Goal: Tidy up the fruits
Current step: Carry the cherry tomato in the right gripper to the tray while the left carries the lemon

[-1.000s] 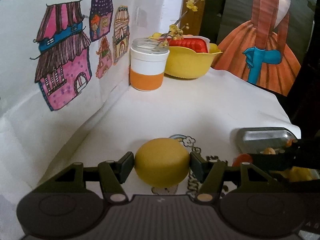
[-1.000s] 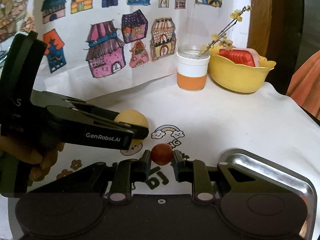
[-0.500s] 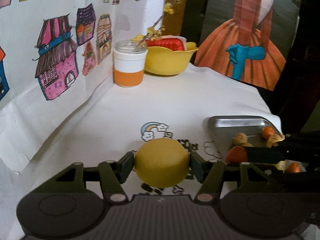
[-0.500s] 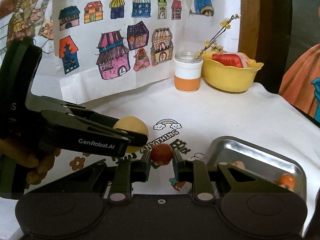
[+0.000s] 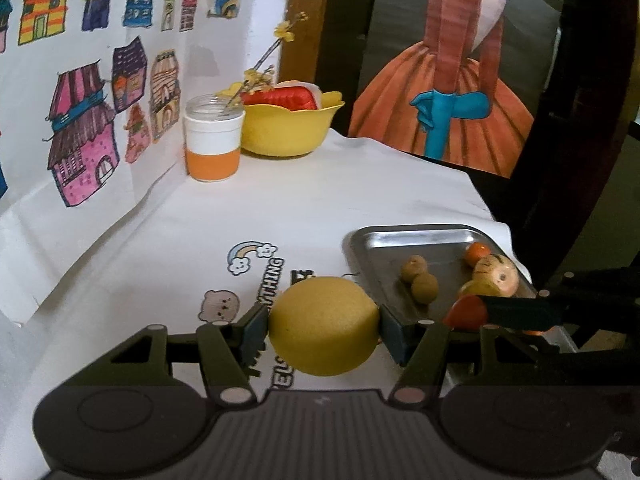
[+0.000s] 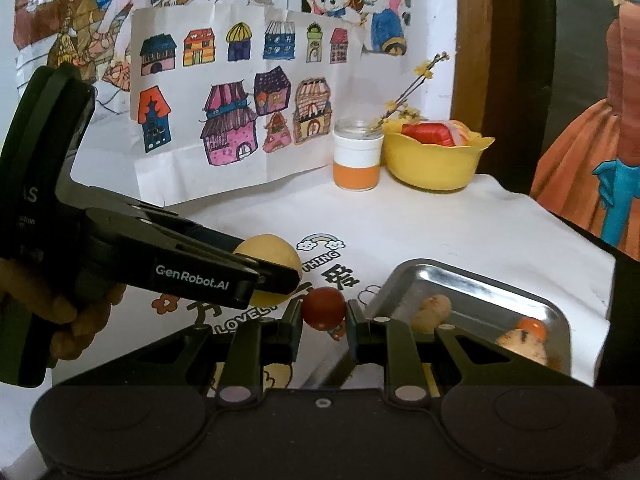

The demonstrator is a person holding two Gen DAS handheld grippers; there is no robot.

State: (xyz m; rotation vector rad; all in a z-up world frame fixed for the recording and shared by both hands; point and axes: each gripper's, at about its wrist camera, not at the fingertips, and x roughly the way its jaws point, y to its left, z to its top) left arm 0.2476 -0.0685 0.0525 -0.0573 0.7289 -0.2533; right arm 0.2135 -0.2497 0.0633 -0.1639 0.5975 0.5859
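Observation:
My left gripper is shut on a round yellow fruit, held above the white cloth just left of the metal tray. In the right wrist view that same yellow fruit shows behind the left gripper's finger. My right gripper is shut on a small red fruit, also seen as the red fruit at the tray's near edge. The tray holds several small fruits: two brown ones, an orange one and a peach-coloured one.
An orange-and-white jar and a yellow bowl with a red thing stand at the back. A paper of drawn houses lines the wall on the left. The table edge drops off at the right. A person's hand grips the left tool.
Both grippers have lifted and pulled back toward the right, each still shut on its fruit. More of the tray and its fruits has come into view.

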